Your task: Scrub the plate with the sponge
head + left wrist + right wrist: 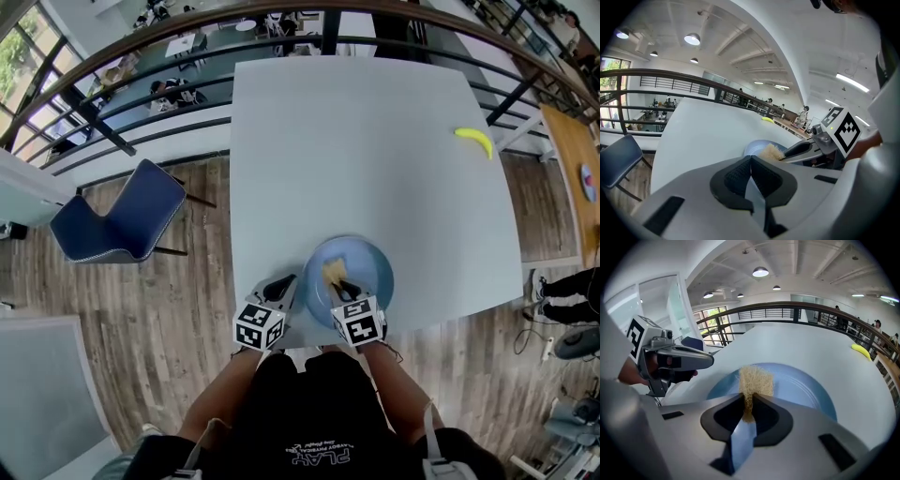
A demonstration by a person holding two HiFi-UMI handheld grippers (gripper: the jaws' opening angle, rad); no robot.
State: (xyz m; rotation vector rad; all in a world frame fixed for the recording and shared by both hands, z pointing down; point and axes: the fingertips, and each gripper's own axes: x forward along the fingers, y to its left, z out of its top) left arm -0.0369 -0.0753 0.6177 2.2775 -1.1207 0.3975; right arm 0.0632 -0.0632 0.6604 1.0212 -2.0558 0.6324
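A round blue plate (371, 269) lies near the white table's front edge, straight ahead of me. My right gripper (339, 282) hangs over the plate's left half, shut on a tan fibrous sponge (332, 272). In the right gripper view the sponge (756, 379) sticks out of the jaws above the plate (801, 385). My left gripper (284, 286) sits just off the plate's left rim, shut with nothing between its pads (738, 177). The left gripper view shows the plate (757, 147) and the sponge (769, 152) just beyond its tips.
A yellow banana (474, 141) lies at the table's far right. A blue chair (122, 220) stands on the wooden floor to the left. A dark railing (141, 89) runs behind the table (375, 150). The person's legs are under the front edge.
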